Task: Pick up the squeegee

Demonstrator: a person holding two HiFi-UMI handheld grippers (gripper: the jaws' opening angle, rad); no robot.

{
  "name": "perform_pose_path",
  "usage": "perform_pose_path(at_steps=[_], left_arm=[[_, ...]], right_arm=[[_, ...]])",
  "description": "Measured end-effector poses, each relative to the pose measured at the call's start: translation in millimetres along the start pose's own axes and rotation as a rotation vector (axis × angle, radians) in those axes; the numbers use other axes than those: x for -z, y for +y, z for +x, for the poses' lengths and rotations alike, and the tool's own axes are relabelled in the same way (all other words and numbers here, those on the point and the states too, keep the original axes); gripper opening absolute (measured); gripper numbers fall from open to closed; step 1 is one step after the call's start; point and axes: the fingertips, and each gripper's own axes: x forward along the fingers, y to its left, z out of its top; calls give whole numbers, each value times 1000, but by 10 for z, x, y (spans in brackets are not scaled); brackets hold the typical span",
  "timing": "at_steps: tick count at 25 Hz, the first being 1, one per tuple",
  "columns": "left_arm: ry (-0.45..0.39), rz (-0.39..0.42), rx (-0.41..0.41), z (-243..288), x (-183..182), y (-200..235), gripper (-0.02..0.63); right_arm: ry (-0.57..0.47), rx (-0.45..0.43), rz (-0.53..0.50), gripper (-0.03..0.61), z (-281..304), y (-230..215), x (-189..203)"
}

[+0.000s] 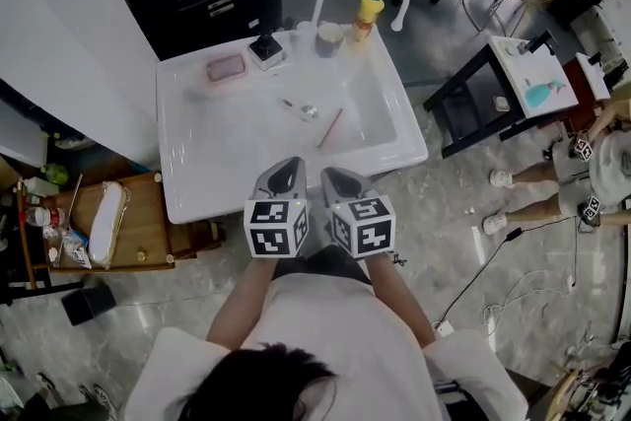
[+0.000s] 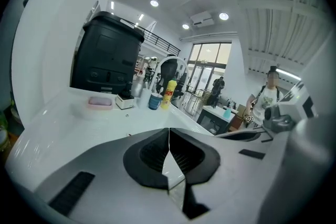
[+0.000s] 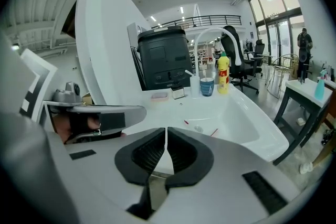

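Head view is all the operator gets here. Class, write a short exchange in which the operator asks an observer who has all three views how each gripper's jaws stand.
Operator: From above I see only the marker cubes and the tops of the jaws. On the left, are they apart?
Observer: No. The left gripper is shut, its tips touching and nothing between them.
Operator: And on the right?
Observer: The right gripper is shut too, and it is empty.
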Motion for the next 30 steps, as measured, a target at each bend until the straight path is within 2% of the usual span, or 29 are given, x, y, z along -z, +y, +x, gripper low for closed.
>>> perform_pose_path(at_steps=[7,12,17,30], left_arm=[[-9,6,6,116,-91,42,26],[22,-37,-21,121,20,100,26],[5,11,-23,267,-133,159,26],[48,-1,-111,844,-218,470,26]], right_arm=[[29,-5,-24,28,145,-58,-48],[27,-7,-6,28,168,-39,-38],[-16,-24,-5,28,353,-101,-212],[33,-100,-37,29,1024,-448,-420]])
